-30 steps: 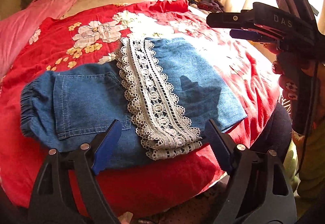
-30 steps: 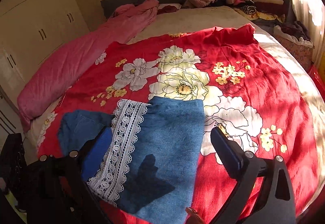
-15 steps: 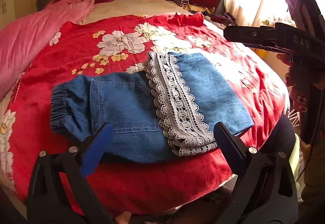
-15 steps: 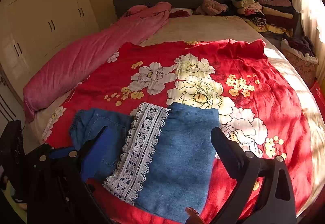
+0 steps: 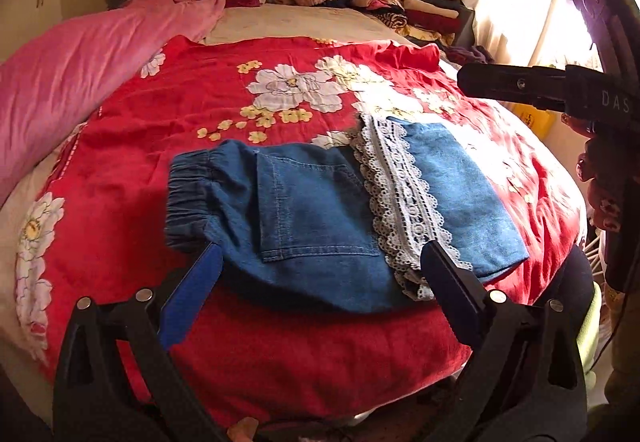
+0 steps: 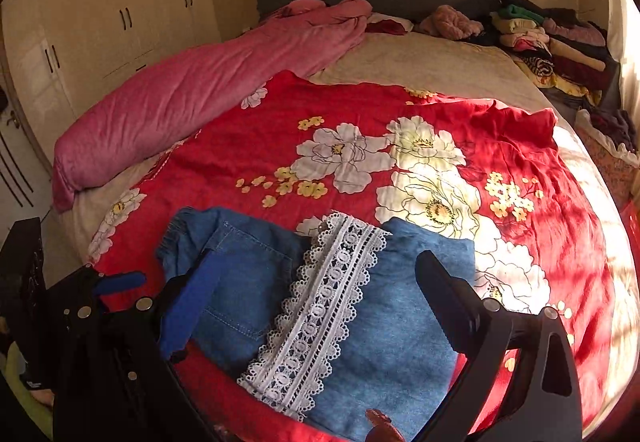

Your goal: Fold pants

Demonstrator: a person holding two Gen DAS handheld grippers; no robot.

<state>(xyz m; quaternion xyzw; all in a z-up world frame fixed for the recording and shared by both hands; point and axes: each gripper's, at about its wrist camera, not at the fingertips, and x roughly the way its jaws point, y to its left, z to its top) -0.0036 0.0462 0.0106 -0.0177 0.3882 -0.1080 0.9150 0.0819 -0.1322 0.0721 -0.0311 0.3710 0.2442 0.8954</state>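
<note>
So the left hand-held gripper (image 5: 320, 258) is spread wide, both fingers well apart, nothing between them and nothing touched. It hangs just off the near edge of the bed (image 5: 320, 17). Its blue-padded finger (image 5: 192, 302) points at the elastic waistband (image 5: 188, 193) end of the pants (image 5: 320, 209), which sits a bit ahead and to its left. Straight ahead between the fingers is the back pocket (image 5: 316, 205). The black finger on the other side lines up with the near end of the lace trim (image 5: 400, 193), though I can't tell if it actually brushes it.

The pants are folded denim, lying flat on the red floral blanket (image 5: 248, 113) right in front of both tools, with the lace-edged leg end doubled over on top of the seat.

The right hand-held gripper (image 6: 316, 278) is wide open too, empty, hovering over the near side of the pants (image 6: 380, 322). Lace trim (image 6: 320, 314) runs up between its fingers, with the plain denim panel near its right finger (image 6: 448, 298). The left tool's body shows just off to its left.

Farther ahead and left there's a rolled pink quilt (image 6: 208, 97), wardrobe doors (image 6: 112, 21) past that, and a pile of folded clothes (image 6: 552, 37) far ahead on the right.
</note>
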